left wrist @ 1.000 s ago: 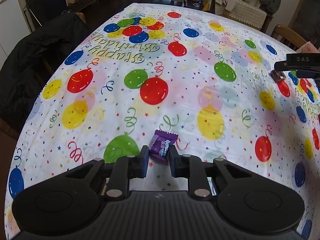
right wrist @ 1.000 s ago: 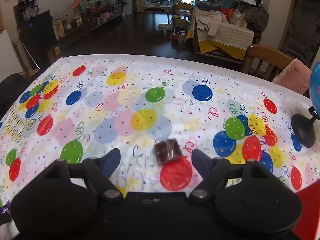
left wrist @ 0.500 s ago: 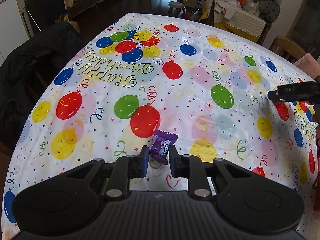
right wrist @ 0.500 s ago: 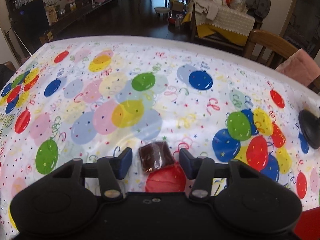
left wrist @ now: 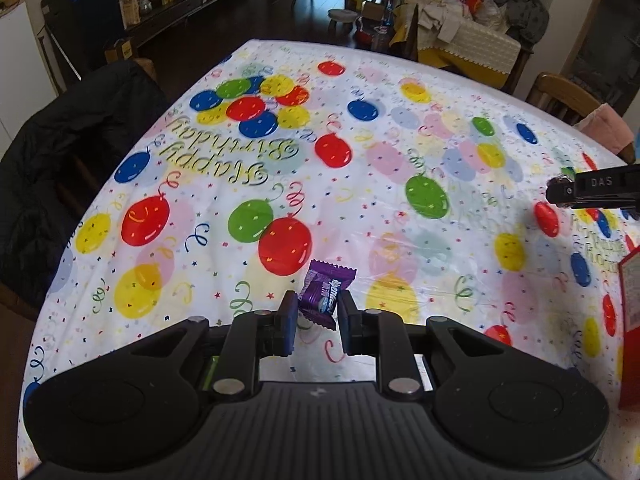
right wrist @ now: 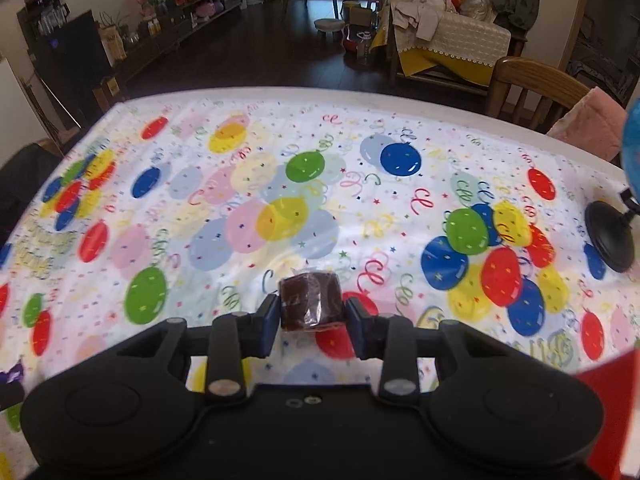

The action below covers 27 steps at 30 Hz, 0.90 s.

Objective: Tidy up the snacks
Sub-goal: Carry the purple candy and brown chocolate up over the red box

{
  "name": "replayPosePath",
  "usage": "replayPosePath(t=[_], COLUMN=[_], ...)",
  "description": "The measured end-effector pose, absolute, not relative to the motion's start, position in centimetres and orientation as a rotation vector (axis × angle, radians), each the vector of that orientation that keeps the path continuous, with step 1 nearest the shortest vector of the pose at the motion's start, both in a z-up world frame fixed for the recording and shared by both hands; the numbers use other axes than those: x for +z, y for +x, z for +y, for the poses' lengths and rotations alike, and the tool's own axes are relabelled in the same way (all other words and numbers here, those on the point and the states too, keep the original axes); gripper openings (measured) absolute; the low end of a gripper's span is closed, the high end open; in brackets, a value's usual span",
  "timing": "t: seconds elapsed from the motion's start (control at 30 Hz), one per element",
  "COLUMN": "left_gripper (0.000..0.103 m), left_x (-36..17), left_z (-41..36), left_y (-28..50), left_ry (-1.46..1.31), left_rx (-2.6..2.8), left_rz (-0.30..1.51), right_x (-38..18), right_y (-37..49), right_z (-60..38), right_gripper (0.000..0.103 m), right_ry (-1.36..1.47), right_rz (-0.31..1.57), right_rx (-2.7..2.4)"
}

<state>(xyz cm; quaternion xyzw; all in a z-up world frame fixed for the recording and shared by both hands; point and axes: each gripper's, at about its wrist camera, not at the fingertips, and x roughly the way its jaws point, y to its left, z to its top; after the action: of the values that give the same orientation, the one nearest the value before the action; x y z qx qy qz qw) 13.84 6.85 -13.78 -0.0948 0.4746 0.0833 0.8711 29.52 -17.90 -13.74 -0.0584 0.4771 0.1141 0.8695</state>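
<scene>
Each gripper carries one wrapped sweet, which suits a sorting job: two pieces can go to their place at once, most likely the red box (left wrist: 630,320) whose edge shows at the right of the left wrist view and again at the lower right corner of the right wrist view, though what it is cannot be read for certain. The left gripper (left wrist: 318,316) has its fingers drawn narrow onto a purple candy (left wrist: 324,294); the wrapper stands nearly upright between the pads, its body pinched low and its crimped top end poking forward and up past the fingertips, with a shadow on the balloon tablecloth (left wrist: 400,160) beneath, so I judge it lifted clear of the table. The right gripper (right wrist: 312,312) is closed at a middling width on a dark brown sweet in clear wrap (right wrist: 311,300), a squarish block that fills the gap from pad to pad and sits level, its front half reaching beyond the tips. The grip looks square on both sides, so slipping seems unlikely, while the purple one, held by a thinner part, may twist. A globe stand (right wrist: 610,236) sits on the cloth well to the right.
</scene>
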Motion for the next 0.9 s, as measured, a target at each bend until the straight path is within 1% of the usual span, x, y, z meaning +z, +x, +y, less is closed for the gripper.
replayPosePath(t=[0.3, 0.53, 0.7, 0.9], left_gripper=[0.02, 0.02, 0.02, 0.02], left_x=[-10.0, -7.0, -5.4, -4.2], left_z=[4.6, 0.3, -3.9, -9.8], left_y=[12.4, 12.2, 12.2, 12.7], left_ry=[-0.17, -0.112, -0.06, -0.008], left_rx=[0.062, -0.081, -0.195, -0.319], left_rz=[0.937, 0.88, 0.844, 0.827], right_x=[-7.5, -3.3, -1.6, -0.9], right_y=[23.5, 17.8, 14.2, 10.8], right_z=[-21.9, -26.8, -31.1, -36.3], right_gripper=[0.034, 0.034, 0.034, 0.034], right_ry=[-0.047, 0.014, 0.062, 0.107], right_rz=[0.925, 0.853, 0.817, 0.791], right_rx=[0.213, 0.137, 0.059, -0.042])
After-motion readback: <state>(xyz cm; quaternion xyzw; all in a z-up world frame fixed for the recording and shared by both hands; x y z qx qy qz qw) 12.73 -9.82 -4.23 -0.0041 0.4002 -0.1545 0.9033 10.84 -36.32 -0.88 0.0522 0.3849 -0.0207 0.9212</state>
